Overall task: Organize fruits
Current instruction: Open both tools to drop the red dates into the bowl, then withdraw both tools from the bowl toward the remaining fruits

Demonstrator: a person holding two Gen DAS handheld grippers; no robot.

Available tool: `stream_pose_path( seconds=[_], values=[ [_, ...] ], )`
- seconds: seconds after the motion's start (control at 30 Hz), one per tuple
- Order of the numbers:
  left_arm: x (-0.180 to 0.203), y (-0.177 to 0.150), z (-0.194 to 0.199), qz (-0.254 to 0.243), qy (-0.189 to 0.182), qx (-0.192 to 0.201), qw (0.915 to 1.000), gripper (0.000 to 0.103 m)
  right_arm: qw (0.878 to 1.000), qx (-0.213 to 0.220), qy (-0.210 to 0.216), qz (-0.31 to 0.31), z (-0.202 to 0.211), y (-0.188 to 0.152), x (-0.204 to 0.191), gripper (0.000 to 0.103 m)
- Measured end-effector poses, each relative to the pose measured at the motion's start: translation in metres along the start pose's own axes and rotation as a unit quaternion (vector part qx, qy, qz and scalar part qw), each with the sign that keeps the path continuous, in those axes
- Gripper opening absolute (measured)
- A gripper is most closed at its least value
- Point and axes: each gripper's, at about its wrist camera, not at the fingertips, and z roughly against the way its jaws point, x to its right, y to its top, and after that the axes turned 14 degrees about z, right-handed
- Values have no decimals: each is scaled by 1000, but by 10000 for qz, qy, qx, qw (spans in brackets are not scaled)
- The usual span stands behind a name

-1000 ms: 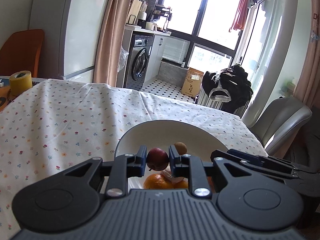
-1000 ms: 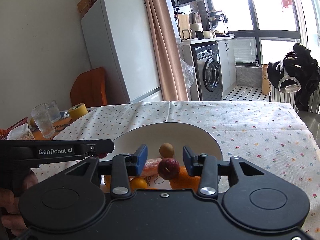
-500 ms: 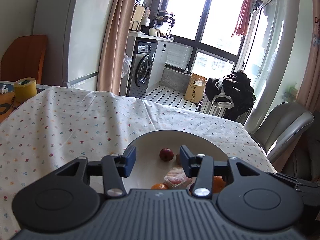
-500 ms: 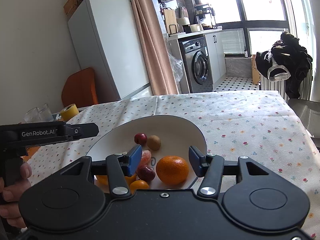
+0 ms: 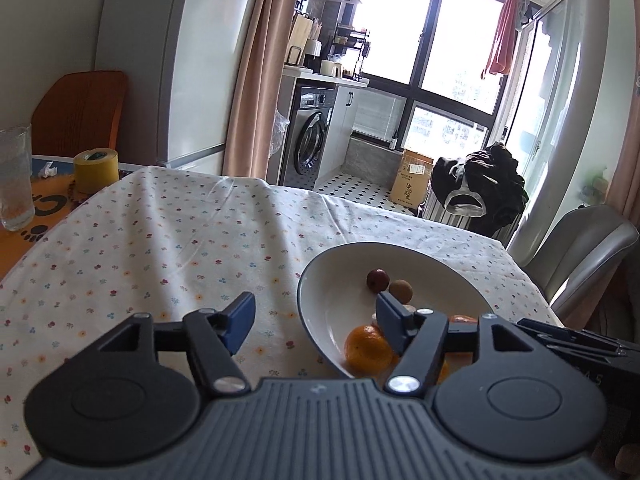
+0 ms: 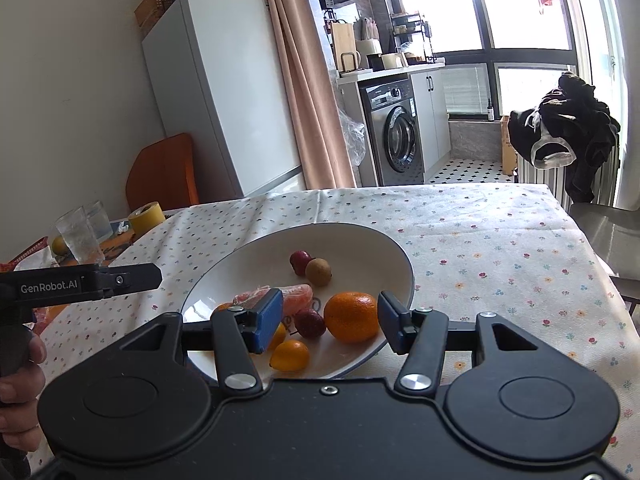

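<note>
The left gripper (image 5: 314,318), jaws now spread wide and empty, is hovering lower-centre; its small red fruit (image 5: 377,279) is lying in the bowl (image 5: 320,312). The right gripper (image 6: 326,322) is also gaping empty.

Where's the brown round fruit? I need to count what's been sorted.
In the right wrist view, the brown fruit lies in the white bowl, far side, touching a small red fruit.

In the bowl (image 6: 400,268), on the tablecloth (image 6: 500,240): a big orange (image 6: 351,316) at the near right, a small plum (image 6: 310,323) touching its left side, a little orange (image 6: 289,356) nearest of all. A wrapped snack (image 6: 280,298) in the bowl's middle. Toward the bowl's far side, another plum (image 6: 300,261) with a round longan (image 6: 318,272) just to its right. Far left of the bowl, past the cloth's edge: two glasses (image 6: 82,232) and a tape roll (image 6: 146,218).
</note>
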Motion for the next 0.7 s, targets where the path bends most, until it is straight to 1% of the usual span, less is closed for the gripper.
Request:
stream_pose_path(
  seconds=[0.13, 0.2, 0.33, 0.43, 0.57, 0.67, 0.7],
  values=[
    [-6, -8, 9, 36, 67, -44, 10000, 65, 9999, 101, 42, 7, 10, -2, -3, 55],
    [-7, -12, 13, -19, 106, -68, 9999, 65, 9998, 184, 79, -7, 16, -3, -4, 59],
    [-8, -20, 24, -45, 195, 27, 9998, 65, 9995, 250, 203, -4, 23, -3, -4, 59],
    [-12, -25, 27, 34, 261, -15, 9997, 65, 9992, 284, 277, 33, 26, -2, -7, 61],
    [-21, -32, 28, 137, 320, -90, 9994, 65, 9989, 247, 364, 167, 29, -4, -14, 65],
    [-25, -35, 30, 180, 304, -123, 9993, 65, 9988, 164, 402, 204, 29, -5, -20, 66],
    [-27, -35, 30, 188, 290, -131, 9993, 65, 9988, 140, 419, 195, 29, -6, -22, 68]
  ],
)
